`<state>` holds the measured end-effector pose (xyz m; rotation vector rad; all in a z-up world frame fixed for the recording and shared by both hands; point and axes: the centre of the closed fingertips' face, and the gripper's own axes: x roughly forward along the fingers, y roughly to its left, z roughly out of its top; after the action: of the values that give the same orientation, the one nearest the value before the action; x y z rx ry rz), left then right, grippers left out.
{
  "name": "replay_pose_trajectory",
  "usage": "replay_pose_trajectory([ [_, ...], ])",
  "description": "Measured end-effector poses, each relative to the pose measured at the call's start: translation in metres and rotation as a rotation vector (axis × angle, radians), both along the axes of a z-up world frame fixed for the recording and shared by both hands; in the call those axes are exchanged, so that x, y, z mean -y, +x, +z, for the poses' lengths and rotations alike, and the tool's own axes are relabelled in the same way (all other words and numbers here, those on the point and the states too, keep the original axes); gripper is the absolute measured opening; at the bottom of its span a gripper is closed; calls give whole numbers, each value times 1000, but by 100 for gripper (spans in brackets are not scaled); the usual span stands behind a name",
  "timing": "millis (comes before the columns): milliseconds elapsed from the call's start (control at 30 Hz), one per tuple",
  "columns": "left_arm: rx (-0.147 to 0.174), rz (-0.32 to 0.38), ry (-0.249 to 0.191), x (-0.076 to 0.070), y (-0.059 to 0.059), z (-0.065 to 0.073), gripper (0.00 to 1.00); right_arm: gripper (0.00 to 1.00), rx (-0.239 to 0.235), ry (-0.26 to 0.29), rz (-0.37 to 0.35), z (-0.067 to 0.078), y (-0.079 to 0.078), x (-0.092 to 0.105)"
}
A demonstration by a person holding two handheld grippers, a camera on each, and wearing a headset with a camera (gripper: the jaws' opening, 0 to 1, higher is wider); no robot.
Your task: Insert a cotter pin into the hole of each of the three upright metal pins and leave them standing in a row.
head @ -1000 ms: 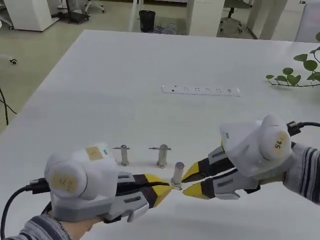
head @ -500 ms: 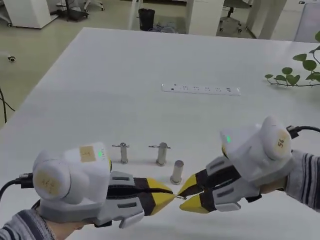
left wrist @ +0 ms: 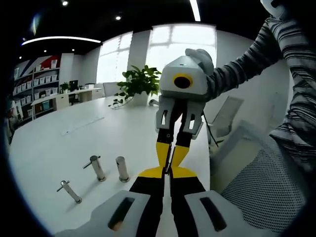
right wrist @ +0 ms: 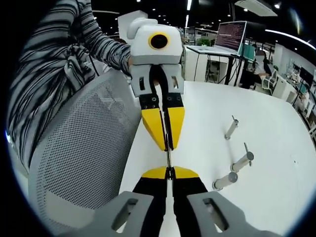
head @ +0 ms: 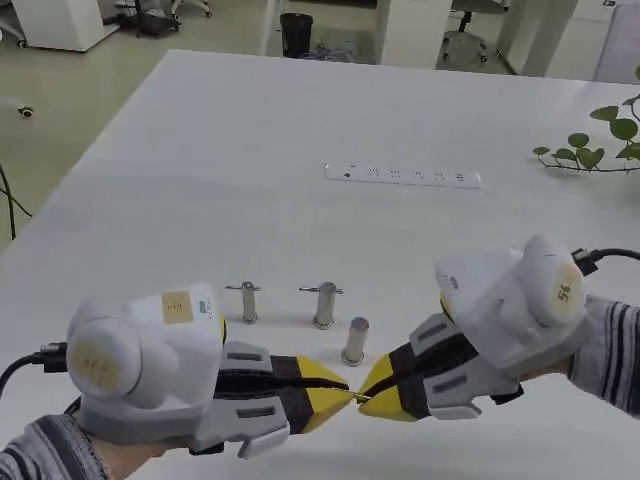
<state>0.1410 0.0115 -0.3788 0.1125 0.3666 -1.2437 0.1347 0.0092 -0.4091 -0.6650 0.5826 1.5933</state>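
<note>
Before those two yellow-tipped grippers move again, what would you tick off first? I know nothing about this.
1. Cotter pin gripped: ok. The left gripper and right gripper meet tip to tip, both shut on it.
2. Third metal pin upright: ok.
3. Third metal pin's hole turned toward the grippers: cannot tell.
4. Left metal pin and middle metal pin each carry a cross pin: ok.
5. Row straight: not ok. The third metal pin stands nearer the grippers than the other two.

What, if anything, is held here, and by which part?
A cotter pin, held between the two tools: the left tool pinches one end, the right tool the other.
</note>
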Motion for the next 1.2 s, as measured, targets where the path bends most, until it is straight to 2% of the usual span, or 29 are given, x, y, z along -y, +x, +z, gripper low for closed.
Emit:
replay_pose_trajectory([
  [33,14,11,5,0,2,0,0,0,9,-3,2,0,1,0],
  [133,20,36,23,-2,6,-4,1,0,49,-16,-1,0,7,0],
  [267,53,74,61,-4,12,-11,13,0,105,-38,-28,-1,20,4],
  [333,55,96,63,-5,15,-13,16,0,123,-56,-36,-4,26,7],
  [400,70,122,73,-8,21,-15,19,0,122,-71,-59,-7,32,11],
  [467,87,145,93,-10,25,-18,21,0,143,-91,-79,-11,40,16],
  [700,84,229,98,-12,42,-25,22,0,178,-142,-120,-19,58,29],
  [800,61,284,79,-13,50,-29,22,0,191,-162,-137,-23,65,34],
  [867,57,307,74,-12,53,-30,22,0,200,-175,-143,-26,70,38],
  [933,52,323,75,-11,55,-32,23,0,219,-197,-146,-29,75,43],
  [1067,39,353,73,-8,60,-36,24,0,229,-217,-157,-34,83,48],
  [1200,9,396,67,-7,67,-43,24,0,243,-232,-162,-38,91,53],
])
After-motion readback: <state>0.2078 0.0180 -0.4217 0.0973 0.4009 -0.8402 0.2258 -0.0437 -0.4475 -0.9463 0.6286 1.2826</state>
